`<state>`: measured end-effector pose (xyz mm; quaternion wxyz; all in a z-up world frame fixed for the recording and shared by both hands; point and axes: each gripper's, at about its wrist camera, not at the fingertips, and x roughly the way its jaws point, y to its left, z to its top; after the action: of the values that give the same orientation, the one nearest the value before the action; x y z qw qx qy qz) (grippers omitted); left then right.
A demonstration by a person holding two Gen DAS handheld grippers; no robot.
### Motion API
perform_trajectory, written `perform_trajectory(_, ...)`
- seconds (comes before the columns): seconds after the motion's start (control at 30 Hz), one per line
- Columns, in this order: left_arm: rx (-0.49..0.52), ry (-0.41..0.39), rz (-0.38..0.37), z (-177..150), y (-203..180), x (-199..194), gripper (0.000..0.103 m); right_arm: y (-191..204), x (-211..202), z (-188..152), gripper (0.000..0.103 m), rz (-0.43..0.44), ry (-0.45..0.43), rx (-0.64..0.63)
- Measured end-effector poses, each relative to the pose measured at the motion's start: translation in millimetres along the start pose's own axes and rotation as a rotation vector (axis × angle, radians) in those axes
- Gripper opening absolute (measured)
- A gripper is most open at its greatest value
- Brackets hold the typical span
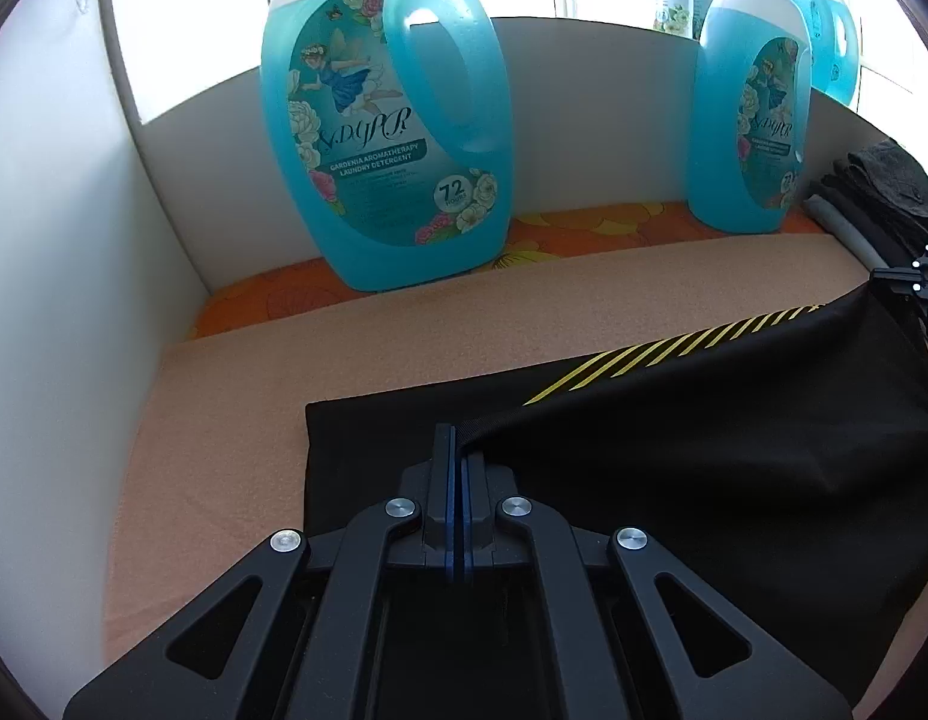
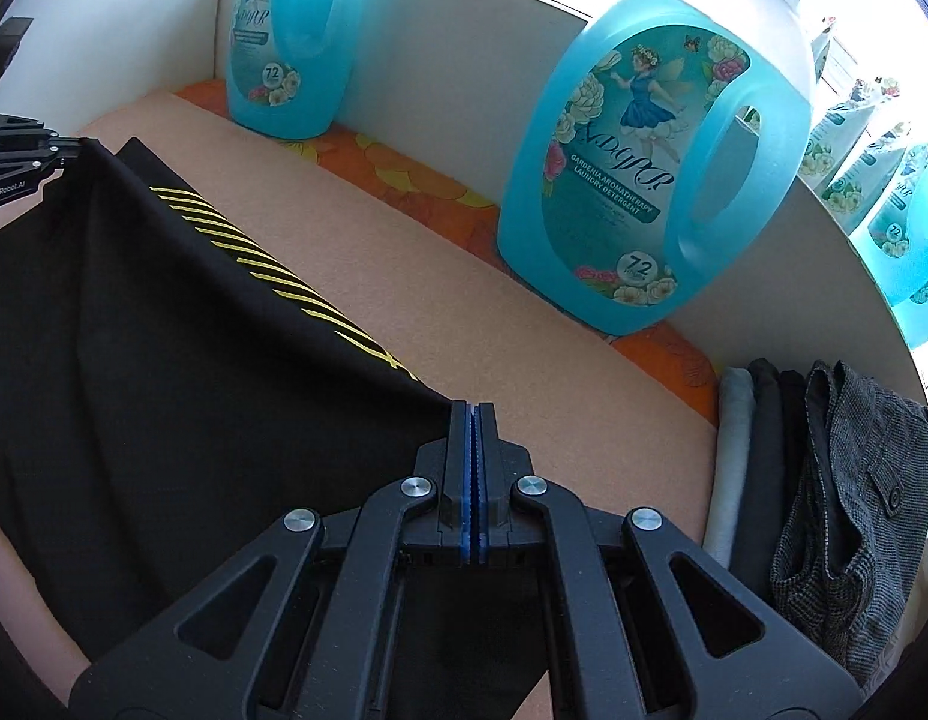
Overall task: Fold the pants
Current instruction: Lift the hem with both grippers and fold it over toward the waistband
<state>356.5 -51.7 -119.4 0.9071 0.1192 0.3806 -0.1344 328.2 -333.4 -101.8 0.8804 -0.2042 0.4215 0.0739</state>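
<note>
Fold in progress. The black pants (image 1: pixel 673 468) with a yellow striped band (image 1: pixel 673 354) lay on the peach mat (image 1: pixel 404 324) covering the worktop, toward its near edge, with one layer lifted and drawn across a flat lower layer. The fold appeared partly made; laying the raised edge down and any further fold remained. The left gripper (image 1: pixel 459 444) and the right gripper (image 2: pixel 477 420) each had jaws pinched shut on a corner of the raised edge, which stretched between them. A stack of folded garments (image 2: pixel 823 480) sat at the mat's right edge.
</note>
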Motion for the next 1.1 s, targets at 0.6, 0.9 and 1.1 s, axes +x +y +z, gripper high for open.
perform_trajectory(0.6,0.034,0.033,0.010,-10,-4,20,0.000,-111,3,-73,0.052,0.234,0.039,0.565)
perform_trajectory(0.9,0.051,0.037,0.017,-5,-6,26,0.000,-81,-5,-58,0.052,0.260,-0.025,0.442)
perform_trajectory(1.1,0.060,0.030,0.026,-4,-7,25,0.000,-63,-7,-60,0.025,0.178,-0.012,0.360)
